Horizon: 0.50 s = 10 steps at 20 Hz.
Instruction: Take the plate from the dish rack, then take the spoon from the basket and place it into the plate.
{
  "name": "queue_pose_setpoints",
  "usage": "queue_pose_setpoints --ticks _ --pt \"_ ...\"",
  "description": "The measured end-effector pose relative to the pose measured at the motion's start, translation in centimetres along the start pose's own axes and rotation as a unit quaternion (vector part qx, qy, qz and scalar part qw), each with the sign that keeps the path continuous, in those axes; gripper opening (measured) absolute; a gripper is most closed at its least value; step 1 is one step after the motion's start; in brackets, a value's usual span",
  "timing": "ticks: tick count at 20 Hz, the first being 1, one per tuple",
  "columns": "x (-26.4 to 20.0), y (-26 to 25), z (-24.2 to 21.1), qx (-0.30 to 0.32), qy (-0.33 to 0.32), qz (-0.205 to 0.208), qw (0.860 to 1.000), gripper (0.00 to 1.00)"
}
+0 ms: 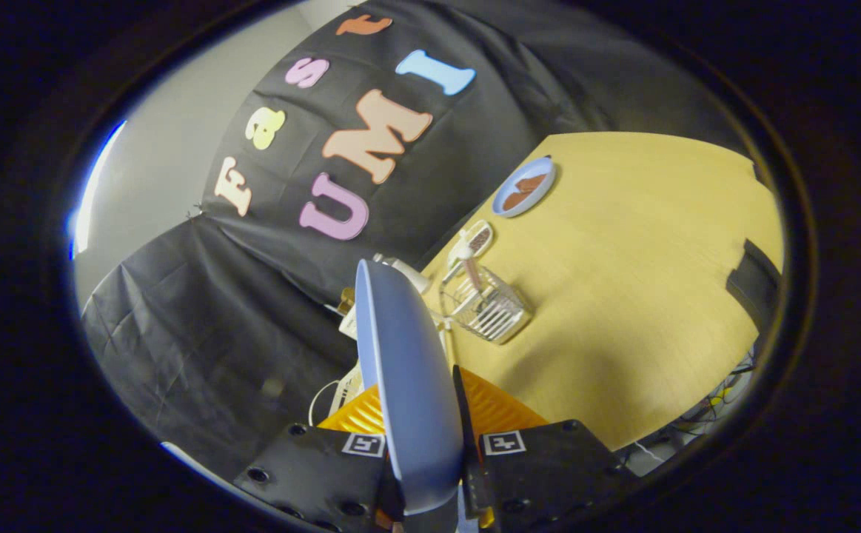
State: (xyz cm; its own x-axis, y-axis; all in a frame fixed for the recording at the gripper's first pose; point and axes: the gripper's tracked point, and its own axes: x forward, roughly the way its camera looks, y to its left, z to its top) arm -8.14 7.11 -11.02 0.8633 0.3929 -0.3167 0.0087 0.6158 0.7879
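While the gripper [430, 488] pinches the blue plate [408, 385] by its lower rim, one finger pressed to each face, we carry the plate on edge, standing up between the fingers and hiding much of what lies straight ahead. Just behind it sits the white dish rack [349, 389], of which we see little more than a few wires and posts. Beyond the plate, on the yellow table [622, 296], stands a wire basket [489, 307] with the spoon [471, 255] upright in it, handle down and bowl up. Farther still, near the table's back edge, rests a second blue plate [523, 186] with something brown on it.

The grip looks thin to us: only the rim is held, so the plate could pivot or slip out if we swing it quickly or tilt it flat too sharply. Its upper edge passes close to the rack, and a careless turn could knock that, or the basket, and tip the spoon out. We must set the plate down flat on the open table before releasing.
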Motion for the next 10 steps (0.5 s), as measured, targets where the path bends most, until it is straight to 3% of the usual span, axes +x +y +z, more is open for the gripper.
queue_pose_setpoints --ticks 3,10 --pt "-0.5 -3.6 -0.2 0.041 -0.034 -0.012 0.999 0.33" --pt "0.6 -10.2 0.1 0.068 -0.047 -0.073 0.994 0.33"
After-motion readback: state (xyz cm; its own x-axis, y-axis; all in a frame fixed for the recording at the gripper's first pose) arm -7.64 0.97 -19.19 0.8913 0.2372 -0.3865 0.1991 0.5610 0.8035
